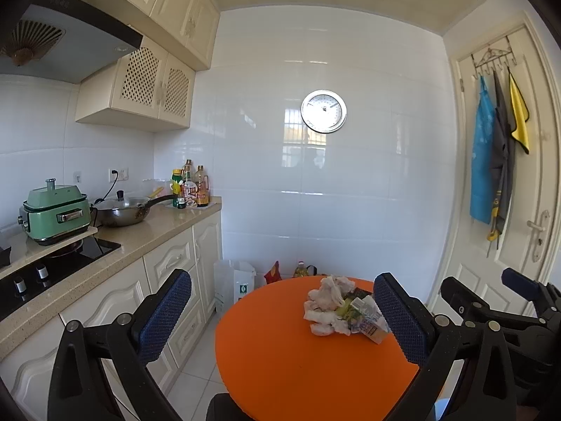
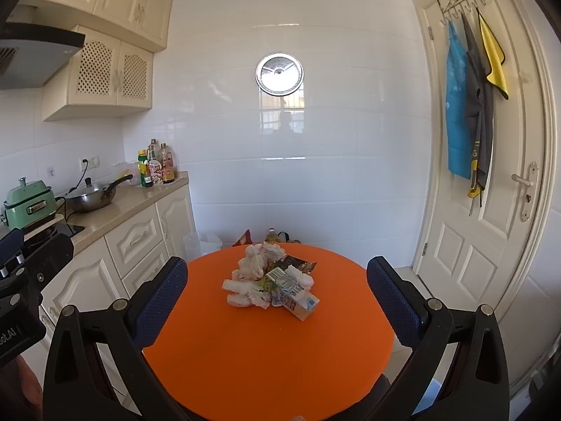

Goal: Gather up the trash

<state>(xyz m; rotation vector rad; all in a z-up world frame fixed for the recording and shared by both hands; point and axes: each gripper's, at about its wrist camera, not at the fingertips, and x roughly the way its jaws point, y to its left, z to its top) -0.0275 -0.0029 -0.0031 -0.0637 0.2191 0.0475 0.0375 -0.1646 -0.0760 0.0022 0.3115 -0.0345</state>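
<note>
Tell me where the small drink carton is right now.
The drink carton lies on its side on the orange round table, at the near right edge of the trash pile, touching the crumpled tissues.

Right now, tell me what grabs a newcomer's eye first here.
The round orange table fills the foreground, with a trash pile of crumpled tissues, wrappers and a carton near its far side. Both tongs, left and right, hang open short of the pile. On the white wall behind, a round steel disc.

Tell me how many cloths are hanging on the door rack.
3, side by side on the over-door rack: blue cloth leftmost, grey cloth in the middle, yellow cloth rightmost. Overlap may hide more.
</note>
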